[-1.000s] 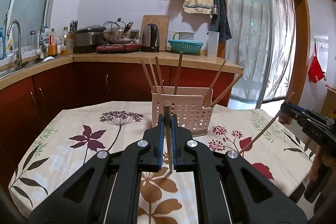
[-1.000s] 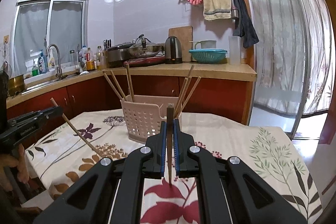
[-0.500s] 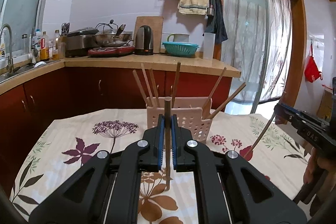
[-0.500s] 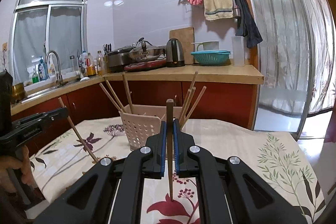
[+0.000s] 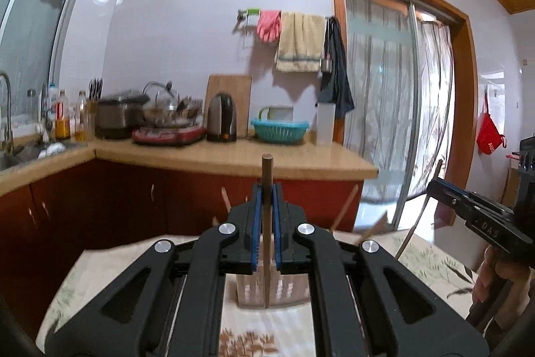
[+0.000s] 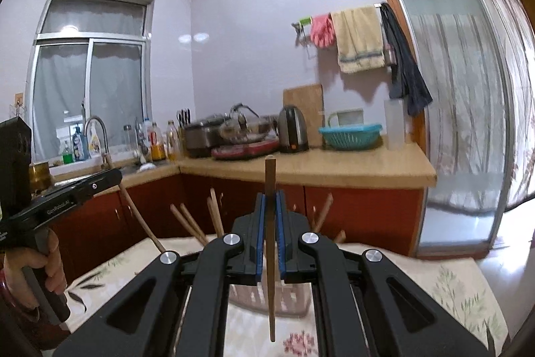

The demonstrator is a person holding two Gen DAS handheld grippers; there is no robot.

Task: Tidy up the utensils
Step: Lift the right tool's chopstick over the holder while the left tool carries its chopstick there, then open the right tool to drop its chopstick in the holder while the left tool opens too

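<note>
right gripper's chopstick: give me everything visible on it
The chopstick is a thin brown stick, wood or bamboo by its look, with a squared-off top end. It stands near vertical, clamped mid-length between the blue-padded jaws of the right gripper. Its lower tip hangs free in front of the slotted utensil basket.

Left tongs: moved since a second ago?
Yes. The left tongs have risen and tilted up: the chopstick tip now sits level with the counter, and the utensil basket has dropped low behind them.
</note>
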